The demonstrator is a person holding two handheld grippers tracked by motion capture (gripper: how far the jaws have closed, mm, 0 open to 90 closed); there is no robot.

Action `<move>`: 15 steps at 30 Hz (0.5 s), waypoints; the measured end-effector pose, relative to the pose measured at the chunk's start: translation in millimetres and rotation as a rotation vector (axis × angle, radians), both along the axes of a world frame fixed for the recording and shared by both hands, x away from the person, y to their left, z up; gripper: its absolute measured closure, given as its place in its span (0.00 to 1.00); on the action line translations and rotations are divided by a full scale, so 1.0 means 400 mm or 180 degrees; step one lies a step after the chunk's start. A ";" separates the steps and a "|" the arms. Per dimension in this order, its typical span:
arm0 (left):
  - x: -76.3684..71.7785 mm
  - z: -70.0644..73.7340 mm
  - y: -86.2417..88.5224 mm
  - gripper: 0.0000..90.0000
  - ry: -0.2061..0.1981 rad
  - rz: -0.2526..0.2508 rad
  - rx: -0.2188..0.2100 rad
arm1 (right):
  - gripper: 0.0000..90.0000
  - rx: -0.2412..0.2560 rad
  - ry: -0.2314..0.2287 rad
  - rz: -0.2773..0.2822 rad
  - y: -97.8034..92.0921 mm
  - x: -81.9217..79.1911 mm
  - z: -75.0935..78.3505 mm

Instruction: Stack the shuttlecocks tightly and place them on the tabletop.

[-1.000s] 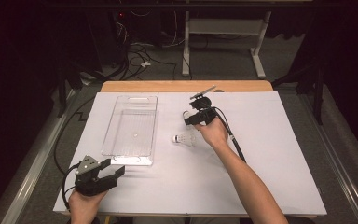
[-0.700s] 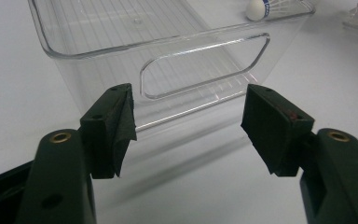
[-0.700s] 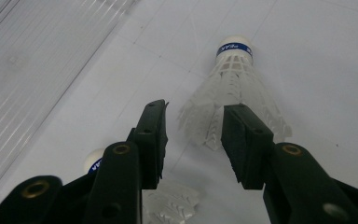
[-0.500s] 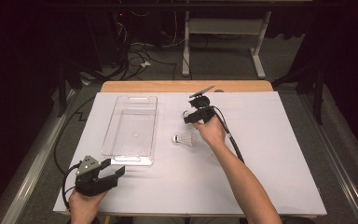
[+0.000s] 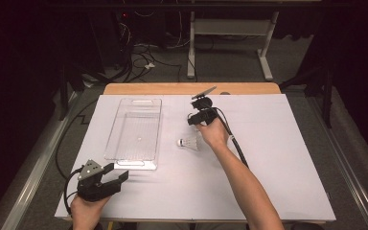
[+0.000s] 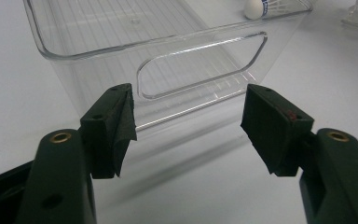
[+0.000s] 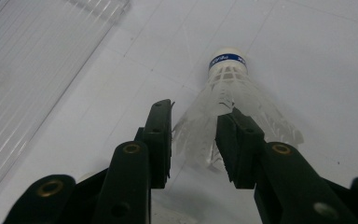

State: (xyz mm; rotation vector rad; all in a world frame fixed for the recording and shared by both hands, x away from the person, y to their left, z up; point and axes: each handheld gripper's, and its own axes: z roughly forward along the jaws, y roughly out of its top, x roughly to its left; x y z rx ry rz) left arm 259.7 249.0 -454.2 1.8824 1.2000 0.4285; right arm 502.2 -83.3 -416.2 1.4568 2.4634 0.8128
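Observation:
A white shuttlecock (image 5: 187, 143) with a blue band lies on its side on the white table, cork end to the left. In the right gripper view the shuttlecock (image 7: 228, 79) points away, and my right gripper (image 7: 193, 116) is shut on its feather skirt, with one jaw on each side of the skirt's near edge. In the high view my right gripper (image 5: 195, 125) sits just above the shuttlecock, under the hand. A clear plastic bin (image 5: 133, 165) stands empty to the left. My left gripper (image 5: 121, 176) rests open at the front left, and its jaws (image 6: 189, 112) face the bin's handle end (image 6: 168, 39).
The white table top (image 5: 278, 158) has free room on the right and along the front. A wooden strip (image 5: 172, 88) runs along the far edge. Each gripper trails a black cable. Beyond the table the floor holds cables and a desk frame (image 5: 230, 43).

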 end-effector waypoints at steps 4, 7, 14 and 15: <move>0.000 0.000 0.000 0.39 0.0001 -0.0006 -0.0002 | 0.75 -0.0017 -0.0002 -0.0031 -0.004 0.005 -0.005; 0.001 0.000 0.000 0.39 0.0001 -0.0006 -0.0004 | 0.77 -0.0032 -0.0005 -0.0051 -0.005 0.007 -0.006; 0.001 0.000 0.000 0.39 0.0006 -0.0014 -0.0003 | 0.87 -0.0078 -0.0036 -0.0057 -0.008 0.012 -0.012; 0.001 0.000 0.000 0.39 0.0006 -0.0014 -0.0006 | 0.88 -0.0081 -0.0028 -0.0072 -0.009 0.012 -0.012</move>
